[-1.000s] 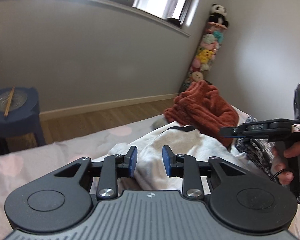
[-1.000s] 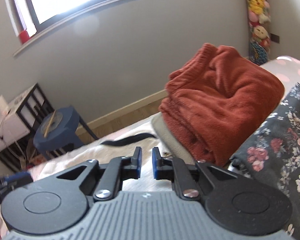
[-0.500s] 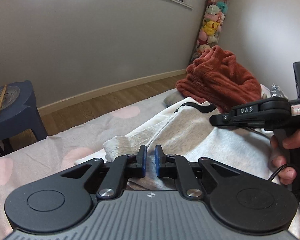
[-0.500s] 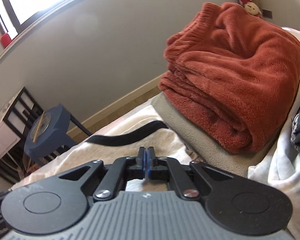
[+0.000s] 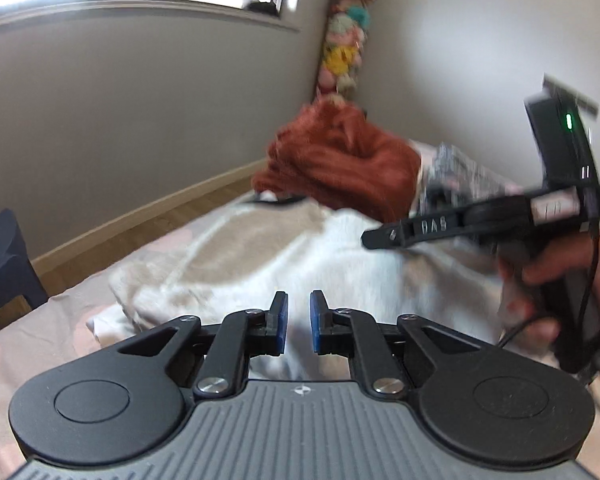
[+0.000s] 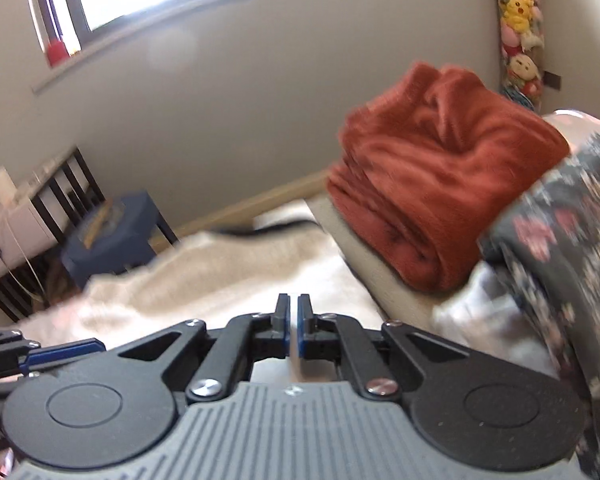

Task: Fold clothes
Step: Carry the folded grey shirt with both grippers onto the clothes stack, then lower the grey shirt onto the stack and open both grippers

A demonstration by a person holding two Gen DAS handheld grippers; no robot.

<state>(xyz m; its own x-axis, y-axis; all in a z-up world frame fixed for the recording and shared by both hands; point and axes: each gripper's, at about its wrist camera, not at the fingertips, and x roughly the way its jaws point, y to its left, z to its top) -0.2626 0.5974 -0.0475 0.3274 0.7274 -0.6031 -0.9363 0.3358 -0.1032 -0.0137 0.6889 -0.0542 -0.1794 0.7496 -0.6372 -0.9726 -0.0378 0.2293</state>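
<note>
Left wrist view gives me my left hand-held gripper [image 5: 298, 322] with a narrow gap between its blue pads, white cloth showing through it; whether it pinches that cloth I cannot tell. My right hand-held gripper [image 6: 293, 330] is clenched almost completely, a sliver of pale fabric between the pads. Both sit over the cream garment [image 5: 260, 248] spread on the bed [image 5: 40, 336]. Beyond it lies a folded rust fleece [image 6: 440, 184], with floral fabric [image 6: 560, 240] beside that.
</note>
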